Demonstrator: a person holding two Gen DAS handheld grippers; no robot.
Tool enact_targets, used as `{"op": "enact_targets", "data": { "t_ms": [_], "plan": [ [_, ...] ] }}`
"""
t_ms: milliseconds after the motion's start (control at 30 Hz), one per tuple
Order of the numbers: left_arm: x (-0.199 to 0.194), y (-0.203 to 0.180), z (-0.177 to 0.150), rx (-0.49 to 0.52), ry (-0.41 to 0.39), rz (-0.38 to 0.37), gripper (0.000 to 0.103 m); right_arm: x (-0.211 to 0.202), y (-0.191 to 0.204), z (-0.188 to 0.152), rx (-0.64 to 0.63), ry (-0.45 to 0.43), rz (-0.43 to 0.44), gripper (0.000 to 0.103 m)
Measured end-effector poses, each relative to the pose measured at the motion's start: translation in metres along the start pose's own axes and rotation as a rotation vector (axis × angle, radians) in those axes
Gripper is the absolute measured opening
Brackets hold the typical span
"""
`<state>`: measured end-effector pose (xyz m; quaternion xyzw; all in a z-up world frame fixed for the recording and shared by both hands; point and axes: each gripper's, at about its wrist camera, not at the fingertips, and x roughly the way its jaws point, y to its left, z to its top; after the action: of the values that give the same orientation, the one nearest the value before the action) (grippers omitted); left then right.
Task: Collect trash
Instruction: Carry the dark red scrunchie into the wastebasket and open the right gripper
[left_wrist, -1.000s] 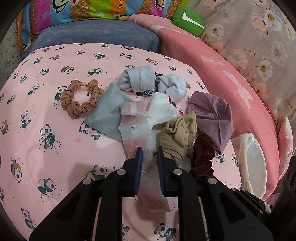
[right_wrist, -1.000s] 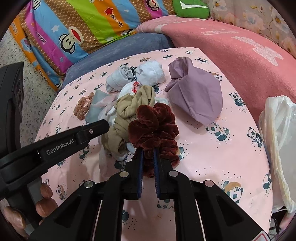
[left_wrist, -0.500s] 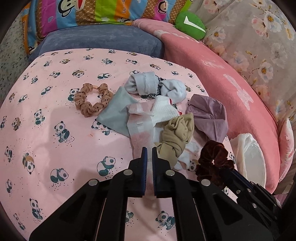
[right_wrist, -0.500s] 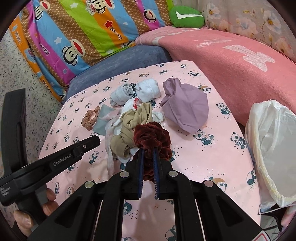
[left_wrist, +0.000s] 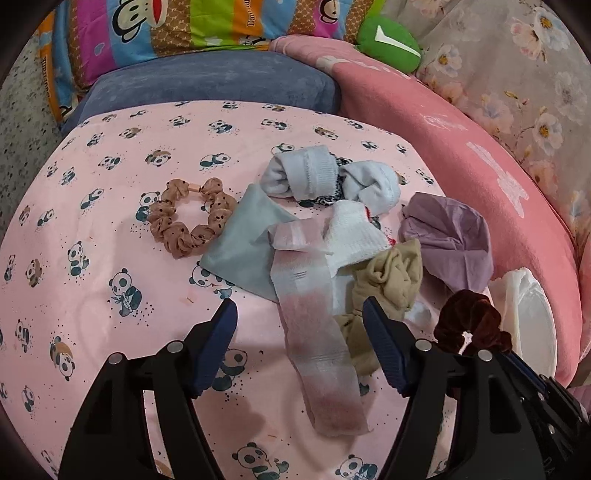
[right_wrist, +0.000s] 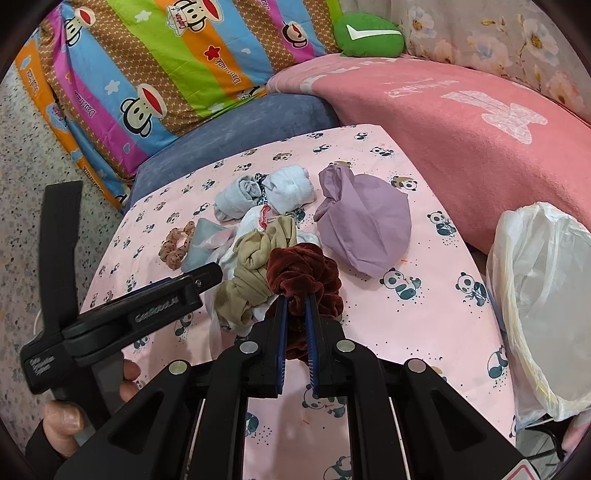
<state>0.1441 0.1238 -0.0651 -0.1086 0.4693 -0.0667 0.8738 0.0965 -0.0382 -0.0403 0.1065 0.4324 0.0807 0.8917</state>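
Scrunchie of dark red velvet (right_wrist: 303, 273) is pinched between the nearly closed jaws of the right hand-held gripper (right_wrist: 295, 317), held above the near edge of the panda-print table (right_wrist: 424, 332). At the right, beside the table, stands a bin lined with a white plastic bag (right_wrist: 543, 295). The left hand-held gripper (left_wrist: 299, 325) is spread wide and holds nothing; a pink-and-white sock (left_wrist: 317, 332) lies on the table between its fingers. Beyond it lie a beige stocking (left_wrist: 391, 277), a purple cloth (left_wrist: 450, 240), a grey cloth (left_wrist: 243, 243), rolled white socks (left_wrist: 325, 177) and a tan dotted scrunchie (left_wrist: 188, 218).
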Motion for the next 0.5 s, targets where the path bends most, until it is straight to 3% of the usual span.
{"op": "enact_targets", "data": {
  "t_ms": [100, 267, 367, 500],
  "plan": [
    [0.006, 0.005, 0.003, -0.026, 0.015, -0.014, 0.06, 0.003, -0.001, 0.0, 0.004, 0.007, -0.001, 0.011],
    [0.012, 0.002, 0.001, -0.009, 0.053, -0.052, 0.025, 0.005, -0.002, -0.001, 0.009, 0.011, 0.001, 0.011],
    [0.009, 0.0, -0.004, -0.003, 0.051, -0.052, 0.014, 0.004, -0.002, -0.002, 0.008, 0.01, 0.003, 0.011],
    [-0.004, -0.002, -0.008, -0.006, 0.036, -0.051, 0.011, -0.002, -0.002, -0.004, 0.009, -0.001, 0.008, 0.011]
  ]
}}
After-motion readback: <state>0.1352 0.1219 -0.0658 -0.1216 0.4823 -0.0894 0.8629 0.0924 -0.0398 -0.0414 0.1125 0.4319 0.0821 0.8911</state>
